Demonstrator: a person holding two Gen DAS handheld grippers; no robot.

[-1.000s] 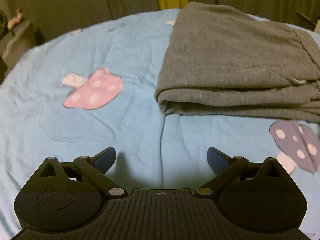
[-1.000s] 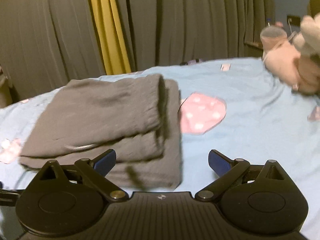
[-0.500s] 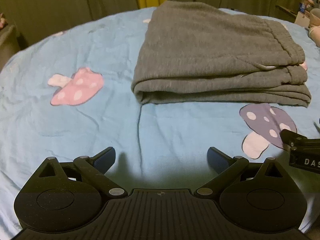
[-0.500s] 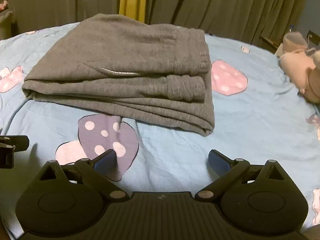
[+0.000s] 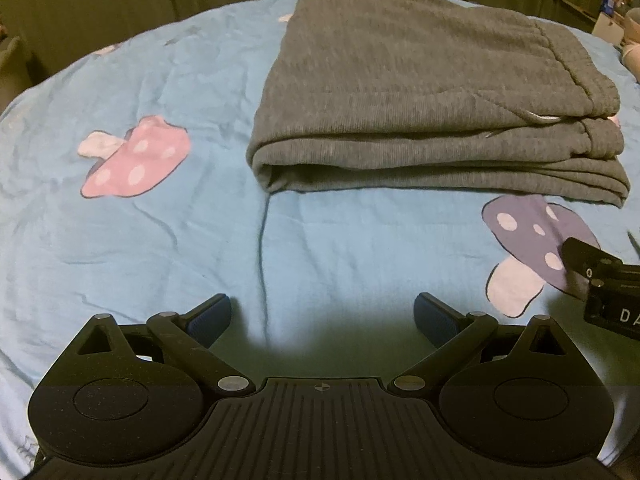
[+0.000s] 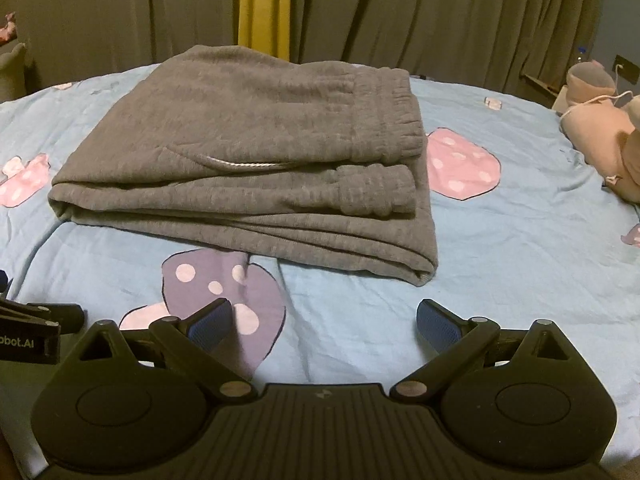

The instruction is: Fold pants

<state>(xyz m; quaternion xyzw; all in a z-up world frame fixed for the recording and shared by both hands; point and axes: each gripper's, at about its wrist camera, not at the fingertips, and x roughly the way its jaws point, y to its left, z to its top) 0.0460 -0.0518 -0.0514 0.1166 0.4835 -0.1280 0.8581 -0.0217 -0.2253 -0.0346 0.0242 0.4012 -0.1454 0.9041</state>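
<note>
A bed covered in a light blue sheet (image 5: 168, 208) printed with mushrooms fills both views, with dark curtains (image 6: 440, 12) and a yellow strip of curtain (image 6: 262, 4) behind it. On the sheet lie grey sweatpants (image 5: 420, 92), folded into a thick rectangular stack, with the elastic waistband (image 6: 396, 120) on the stack's right side and a pale drawstring (image 6: 244, 166) showing on the top layer. The stack's near edge just overlaps a purple mushroom print (image 6: 224, 292). A pink mushroom print (image 5: 132, 160) sits to the left of the pants, another (image 6: 460, 164) to the right. A pink stuffed toy (image 6: 604, 128) lies at the bed's far right edge. The left gripper (image 5: 322, 316) hovers over bare sheet, apart from the pants, its blue-padded fingers (image 5: 210, 318) spread wide and holding nothing. The right gripper (image 6: 324, 320) is likewise wide open and empty, its fingers (image 6: 438, 326) short of the stack's near edge.
</note>
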